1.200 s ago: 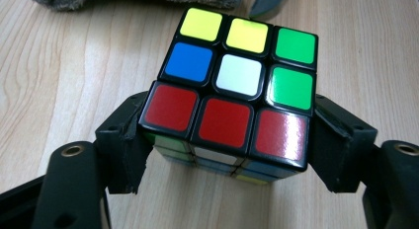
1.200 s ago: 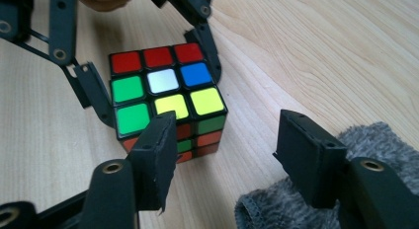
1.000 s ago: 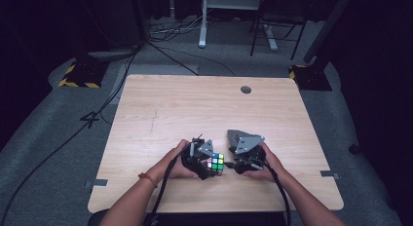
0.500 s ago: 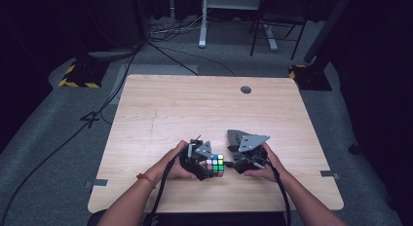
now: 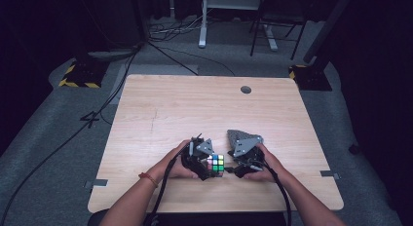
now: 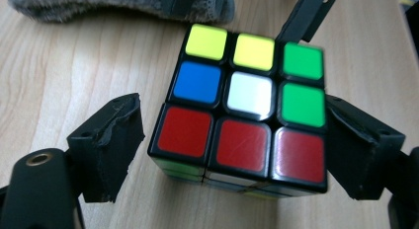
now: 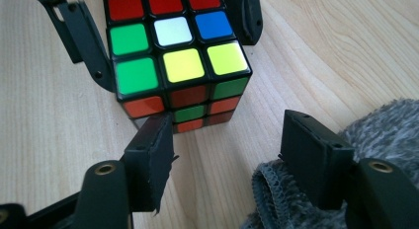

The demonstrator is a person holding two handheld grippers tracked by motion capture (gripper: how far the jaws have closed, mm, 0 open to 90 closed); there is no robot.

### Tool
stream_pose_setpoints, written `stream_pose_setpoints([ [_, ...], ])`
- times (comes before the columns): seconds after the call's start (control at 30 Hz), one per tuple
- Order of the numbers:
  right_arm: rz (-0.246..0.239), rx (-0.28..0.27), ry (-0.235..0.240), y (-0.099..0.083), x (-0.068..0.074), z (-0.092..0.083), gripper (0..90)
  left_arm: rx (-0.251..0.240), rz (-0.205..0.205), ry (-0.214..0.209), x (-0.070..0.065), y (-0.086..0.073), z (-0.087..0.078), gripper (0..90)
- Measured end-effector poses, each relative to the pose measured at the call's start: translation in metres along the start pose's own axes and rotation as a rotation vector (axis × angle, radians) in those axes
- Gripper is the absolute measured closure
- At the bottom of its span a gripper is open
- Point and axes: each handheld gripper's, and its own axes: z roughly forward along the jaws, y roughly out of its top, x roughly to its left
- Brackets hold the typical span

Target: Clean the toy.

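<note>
A scrambled puzzle cube (image 5: 215,163) rests on the wooden table (image 5: 204,104) near its front edge. My left gripper (image 6: 234,108) straddles the cube (image 6: 247,100). Its jaws have just been opening; the left pad (image 6: 116,140) stands clear of the cube and the right pad (image 6: 356,150) lies at its side. My right gripper (image 7: 227,120) points at the cube (image 7: 173,56) from the opposite side. Its jaws have also just been opening, with nothing between them, and its left fingertip (image 7: 155,140) is close to the cube's lower front.
A grey fuzzy cloth (image 7: 375,130) lies on the table under the right gripper and appears across the top of the left gripper view (image 6: 123,4). A round cable hole (image 5: 246,89) sits at the table's far side. Cables and stands are on the floor beyond.
</note>
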Motion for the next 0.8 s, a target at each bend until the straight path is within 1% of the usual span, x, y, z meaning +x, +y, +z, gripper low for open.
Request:
stream_pose_setpoints([
  [0.03,0.003,-0.003,0.007,0.000,0.000,0.001,36.9,0.003,0.008,-0.024,-0.001,0.000,0.001,22.4],
  [0.07,0.006,-0.009,0.012,-0.001,0.000,0.002,36.3,0.014,0.018,-0.021,-0.002,0.000,0.002,26.1],
  [0.1,0.004,-0.013,0.013,-0.001,0.000,0.002,36.0,0.026,0.035,-0.005,-0.004,0.000,0.003,26.3],
  [0.17,0.007,-0.032,0.006,-0.001,0.001,0.001,35.8,0.033,0.049,-0.003,-0.005,0.000,0.003,26.6],
  [0.23,0.001,-0.038,0.001,0.000,0.002,0.001,35.9,0.027,0.042,-0.002,-0.005,-0.001,0.003,26.8],
  [0.27,-0.003,-0.045,-0.004,0.000,0.002,0.000,35.9,0.032,0.043,0.000,-0.005,-0.001,0.003,26.7],
  [0.33,-0.006,-0.062,-0.009,0.001,0.004,-0.001,35.8,0.029,0.043,0.013,-0.005,-0.001,0.003,26.3],
  [0.43,0.008,-0.114,-0.005,0.003,0.004,-0.005,35.8,0.024,0.042,0.019,-0.006,0.001,0.003,25.5],
  [0.47,0.007,-0.117,-0.004,0.004,0.004,-0.006,35.8,0.018,0.042,0.025,-0.006,0.001,0.003,25.5],
  [0.53,-0.002,-0.120,-0.018,0.005,0.005,-0.008,35.9,0.017,0.044,0.030,-0.007,0.002,0.002,25.8],
  [0.6,0.002,-0.142,-0.021,0.006,0.006,-0.010,36.7,-0.002,0.038,0.036,-0.007,0.003,0.002,26.0],
  [0.63,0.002,-0.150,-0.017,0.007,0.006,-0.011,37.8,-0.002,0.030,0.033,-0.007,0.003,0.002,26.5],
  [0.7,-0.007,-0.148,-0.025,0.008,0.007,-0.012,37.7,-0.007,0.034,0.036,-0.008,0.004,0.004,26.8],
  [0.73,-0.007,-0.154,-0.023,0.009,0.008,-0.012,38.0,-0.004,0.035,0.028,-0.008,0.005,0.004,26.9],
  [0.77,-0.009,-0.158,-0.023,0.010,0.008,-0.013,39.1,-0.009,0.032,0.030,-0.008,0.005,0.005,27.0],
  [0.8,-0.007,-0.174,-0.028,0.010,0.009,-0.014,40.6,-0.010,0.028,0.031,-0.008,0.005,0.005,27.6],
])
